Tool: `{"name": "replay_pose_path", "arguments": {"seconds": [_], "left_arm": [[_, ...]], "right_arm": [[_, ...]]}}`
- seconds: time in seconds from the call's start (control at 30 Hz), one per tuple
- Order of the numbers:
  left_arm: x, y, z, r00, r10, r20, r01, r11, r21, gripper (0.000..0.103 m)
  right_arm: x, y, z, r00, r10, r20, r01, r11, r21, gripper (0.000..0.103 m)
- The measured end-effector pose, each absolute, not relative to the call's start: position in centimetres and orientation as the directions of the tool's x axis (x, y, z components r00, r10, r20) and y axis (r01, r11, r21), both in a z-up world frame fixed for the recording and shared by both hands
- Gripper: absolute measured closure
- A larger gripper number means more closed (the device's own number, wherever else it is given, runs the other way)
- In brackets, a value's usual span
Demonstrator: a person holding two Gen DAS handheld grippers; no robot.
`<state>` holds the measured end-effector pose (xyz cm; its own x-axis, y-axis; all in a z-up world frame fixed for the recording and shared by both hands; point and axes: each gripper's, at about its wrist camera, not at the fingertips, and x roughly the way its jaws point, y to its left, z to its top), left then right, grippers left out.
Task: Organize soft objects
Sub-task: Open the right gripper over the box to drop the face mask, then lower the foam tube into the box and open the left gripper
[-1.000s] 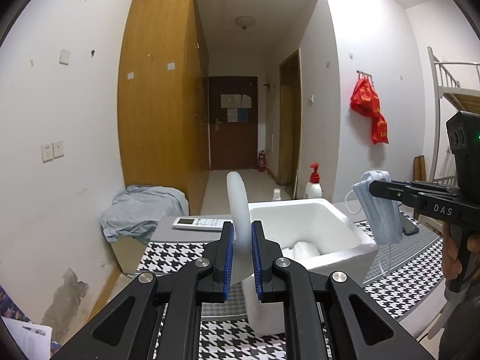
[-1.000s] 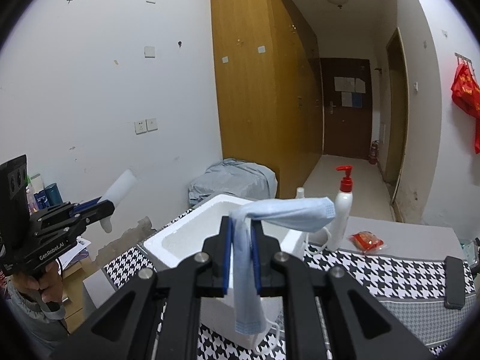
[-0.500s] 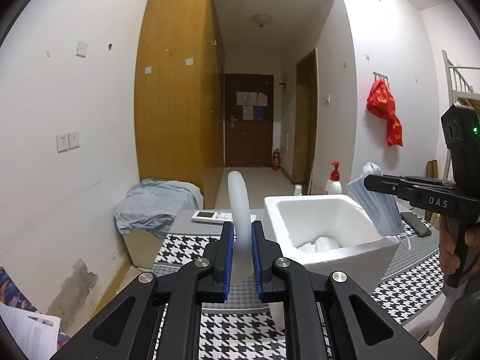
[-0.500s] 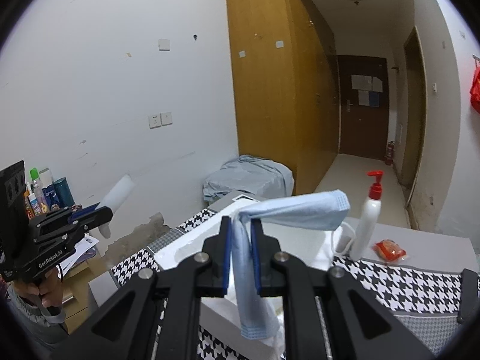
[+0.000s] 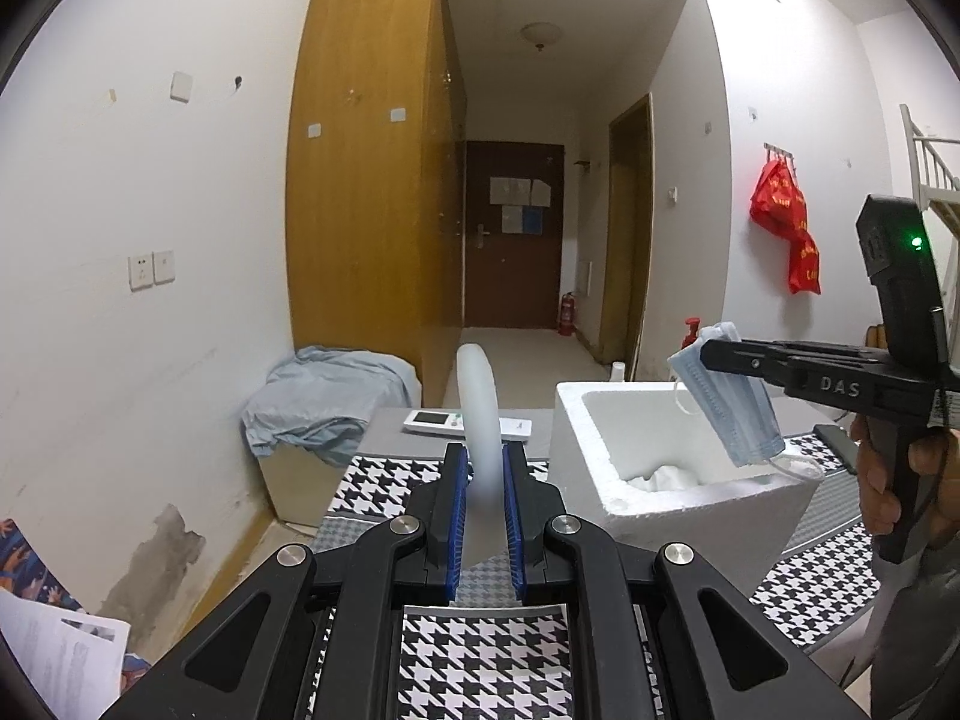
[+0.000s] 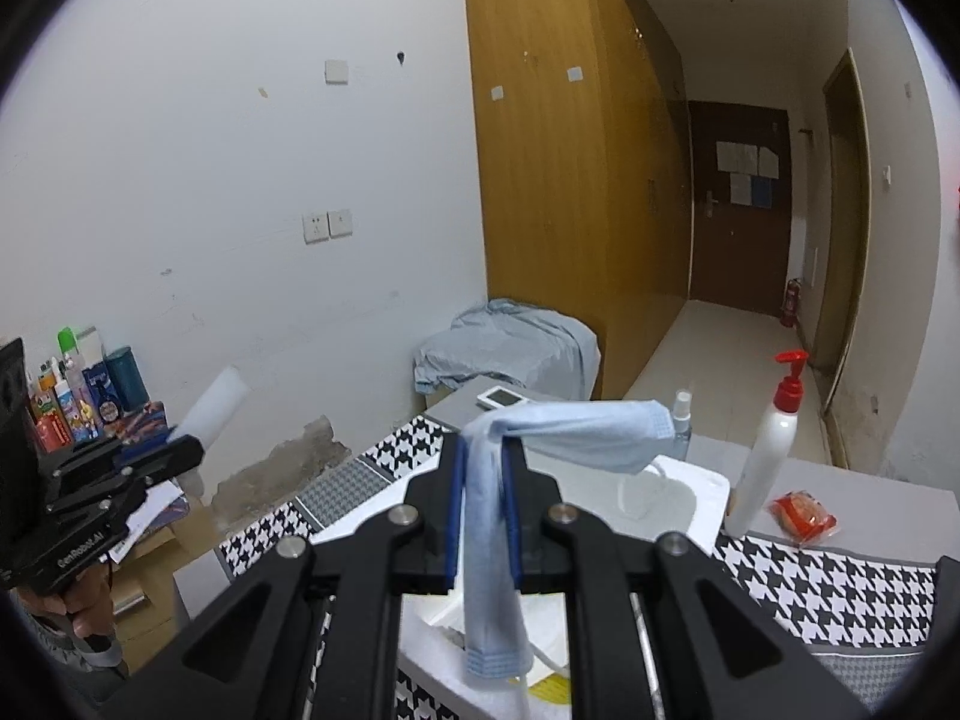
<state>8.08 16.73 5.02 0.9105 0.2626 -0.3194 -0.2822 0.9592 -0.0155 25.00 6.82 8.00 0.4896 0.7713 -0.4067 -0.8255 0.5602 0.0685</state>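
Both grippers were clamped on soft things: the left gripper [image 5: 485,501] on a white, perhaps foam, sheet [image 5: 478,396] held above the houndstooth table [image 5: 480,654], the right gripper [image 6: 483,501] on a blue face mask [image 6: 576,435] over the white foam box [image 5: 690,507].

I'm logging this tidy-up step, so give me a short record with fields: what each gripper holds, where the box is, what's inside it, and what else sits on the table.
left gripper: shut on a white foam strip, held upright
right gripper: shut on a blue face mask, draped over the white foam box
box: on the checked tablecloth, open top
box contents: something white and crumpled; unclear what
also on table: remote control, pump bottle, red packet
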Motion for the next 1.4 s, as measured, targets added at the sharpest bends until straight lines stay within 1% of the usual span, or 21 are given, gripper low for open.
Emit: {"name": "replay_pose_path", "arguments": {"seconds": [0.03, 0.07, 0.1, 0.13, 0.17, 0.2, 0.27, 0.37, 0.83, 0.9, 0.93, 1.0, 1.03, 1.13, 1.4], "left_arm": [[8.1, 16.8, 5.0, 0.910, 0.266, -0.318, -0.285, 0.958, -0.015, 0.090], [8.0, 16.8, 5.0, 0.909, 0.267, -0.319, -0.288, 0.958, -0.017, 0.090], [7.9, 16.8, 4.9, 0.909, 0.267, -0.320, -0.287, 0.958, -0.019, 0.090], [7.9, 16.9, 4.9, 0.909, 0.268, -0.320, -0.289, 0.957, -0.019, 0.090], [7.9, 16.9, 4.9, 0.908, 0.271, -0.320, -0.292, 0.956, -0.019, 0.090], [7.8, 16.9, 4.9, 0.906, 0.275, -0.321, -0.297, 0.955, -0.021, 0.090], [7.9, 17.0, 4.8, 0.905, 0.279, -0.322, -0.302, 0.953, -0.025, 0.090], [7.8, 17.2, 4.8, 0.904, 0.281, -0.322, -0.306, 0.952, -0.028, 0.090], [7.5, 16.9, 4.9, 0.907, 0.280, -0.314, -0.303, 0.953, -0.025, 0.090], [7.2, 16.9, 4.9, 0.909, 0.281, -0.308, -0.304, 0.952, -0.030, 0.090], [7.1, 16.9, 4.9, 0.909, 0.282, -0.307, -0.306, 0.951, -0.033, 0.090], [6.7, 16.8, 4.9, 0.910, 0.281, -0.304, -0.306, 0.951, -0.036, 0.090], [6.8, 16.8, 4.9, 0.910, 0.283, -0.303, -0.308, 0.951, -0.035, 0.090], [6.5, 17.0, 4.8, 0.910, 0.280, -0.307, -0.308, 0.950, -0.048, 0.090], [6.4, 16.7, 5.2, 0.913, 0.274, -0.301, -0.300, 0.953, -0.041, 0.090]], "right_arm": [[25.1, 6.9, 8.0, 0.493, 0.768, -0.409, -0.823, 0.564, 0.067, 0.087], [25.3, 7.0, 7.9, 0.496, 0.765, -0.411, -0.819, 0.569, 0.070, 0.085], [25.6, 7.2, 7.8, 0.498, 0.760, -0.418, -0.814, 0.576, 0.076, 0.079], [25.7, 7.3, 7.7, 0.501, 0.756, -0.421, -0.810, 0.581, 0.078, 0.058], [25.8, 7.3, 7.6, 0.507, 0.754, -0.417, -0.806, 0.587, 0.081, 0.034], [25.8, 7.3, 7.6, 0.515, 0.752, -0.410, -0.801, 0.593, 0.080, 0.019], [25.7, 7.3, 7.6, 0.528, 0.749, -0.399, -0.797, 0.600, 0.073, 0.013], [25.6, 7.3, 7.6, 0.536, 0.735, -0.415, -0.788, 0.612, 0.065, 0.000], [24.9, 6.4, 7.7, 0.511, 0.755, -0.411, -0.806, 0.587, 0.076, 0.000], [24.8, 7.3, 7.6, 0.491, 0.753, -0.438, -0.822, 0.567, 0.053, 0.000], [24.6, 7.9, 7.5, 0.496, 0.740, -0.454, -0.825, 0.565, 0.019, 0.000], [24.7, 9.3, 7.2, 0.530, 0.677, -0.510, -0.808, 0.585, -0.063, 0.000], [24.7, 9.4, 7.1, 0.530, 0.671, -0.519, -0.808, 0.585, -0.069, 0.000], [24.7, 8.9, 7.1, 0.505, 0.690, -0.519, -0.821, 0.570, -0.041, 0.000], [24.3, 7.4, 7.8, 0.516, 0.703, -0.490, -0.818, 0.574, -0.037, 0.000]]}}
